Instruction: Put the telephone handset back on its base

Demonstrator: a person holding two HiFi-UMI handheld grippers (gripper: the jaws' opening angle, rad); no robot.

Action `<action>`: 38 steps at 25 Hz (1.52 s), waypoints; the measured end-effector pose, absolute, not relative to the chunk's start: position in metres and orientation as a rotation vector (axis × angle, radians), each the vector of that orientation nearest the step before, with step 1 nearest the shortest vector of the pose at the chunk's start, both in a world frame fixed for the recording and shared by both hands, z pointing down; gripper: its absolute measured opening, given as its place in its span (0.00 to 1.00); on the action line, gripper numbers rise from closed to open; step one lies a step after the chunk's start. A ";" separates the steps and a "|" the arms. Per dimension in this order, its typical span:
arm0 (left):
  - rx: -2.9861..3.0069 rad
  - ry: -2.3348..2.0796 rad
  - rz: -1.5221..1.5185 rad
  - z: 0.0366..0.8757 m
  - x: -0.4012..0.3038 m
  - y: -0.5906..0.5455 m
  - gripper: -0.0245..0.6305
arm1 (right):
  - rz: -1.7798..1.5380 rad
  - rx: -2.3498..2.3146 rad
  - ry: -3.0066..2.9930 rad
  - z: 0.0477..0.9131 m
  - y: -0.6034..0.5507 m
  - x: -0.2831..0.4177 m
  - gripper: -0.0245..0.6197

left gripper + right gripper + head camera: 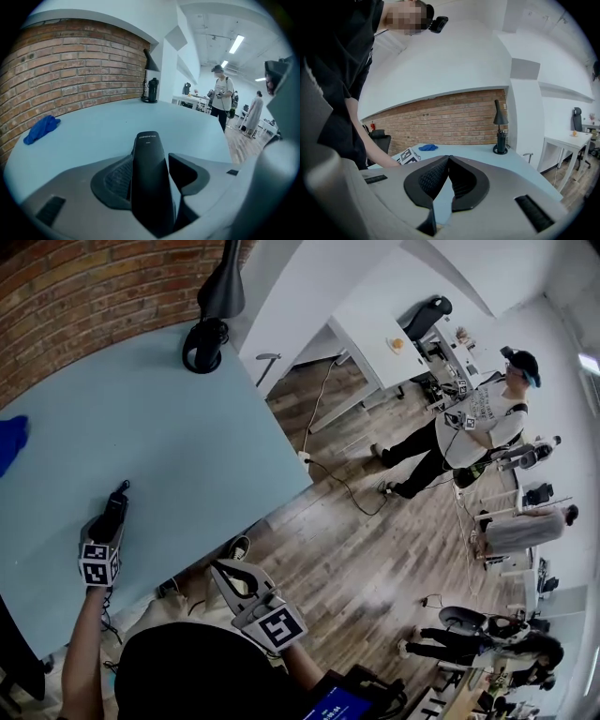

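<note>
Looking down from the head view, we see the left gripper (111, 519) low over the near left part of the light blue table (178, 437), well in from its right edge. Its fingers (191, 172) stand wide apart, and between them is the black telephone handset (149, 183). The pads press on its two sides, so we count it as held. The handset points away from us toward the far end of the table, its tip reaching out past the fingertips. In the left gripper view it fills the middle of the gap and hides part of the left pad. Whether its underside touches the table we cannot tell.

The right gripper (448, 158) hangs off the table, just beyond its near right edge and above the wooden floor (356, 549). Its fingers (432, 180) are closed tip to tip with nothing between them.

At the far end of the table stands a black desk lamp (208, 329), close to the brick wall (70, 70). A crumpled blue cloth (41, 129) lies at the table's left side, well apart from the handset. Farther right across the room, a person (473, 423) in a light shirt and cap stands on the floor near a white desk (375, 334).
</note>
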State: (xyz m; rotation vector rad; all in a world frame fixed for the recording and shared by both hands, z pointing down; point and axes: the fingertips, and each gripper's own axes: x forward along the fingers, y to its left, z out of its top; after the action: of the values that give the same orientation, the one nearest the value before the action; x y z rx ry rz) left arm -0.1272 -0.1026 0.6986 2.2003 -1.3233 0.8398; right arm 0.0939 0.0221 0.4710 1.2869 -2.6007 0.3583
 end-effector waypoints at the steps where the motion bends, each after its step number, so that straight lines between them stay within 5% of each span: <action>1: 2.229 -1.295 0.870 0.698 -0.125 -0.100 0.47 | 0.378 1.282 -2.612 0.476 0.018 0.092 0.06; 9: 2.462 -1.255 0.812 0.639 -0.124 -0.069 0.53 | 0.375 1.188 -2.752 0.483 -0.029 0.063 0.06; 13: 2.601 -1.333 0.534 0.563 -0.136 -0.046 0.19 | 0.270 1.085 -2.829 0.461 -0.048 0.029 0.06; 16: 2.603 -1.441 0.355 0.517 -0.160 -0.022 0.11 | 0.207 0.992 -2.901 0.441 -0.056 -0.003 0.06; 30: 2.654 -1.882 0.034 0.354 -0.236 -0.003 0.11 | -0.068 0.680 -3.088 0.344 -0.061 -0.096 0.06; 38: 2.623 -1.848 0.138 0.422 -0.190 -0.012 0.10 | 0.145 0.705 -3.014 0.424 -0.039 -0.082 0.06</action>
State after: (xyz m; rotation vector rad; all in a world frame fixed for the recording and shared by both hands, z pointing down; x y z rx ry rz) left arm -0.1901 -0.0115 0.4216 2.6229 -1.8484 0.1384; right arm -0.0822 -0.0391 0.4238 0.7047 -3.0141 0.1449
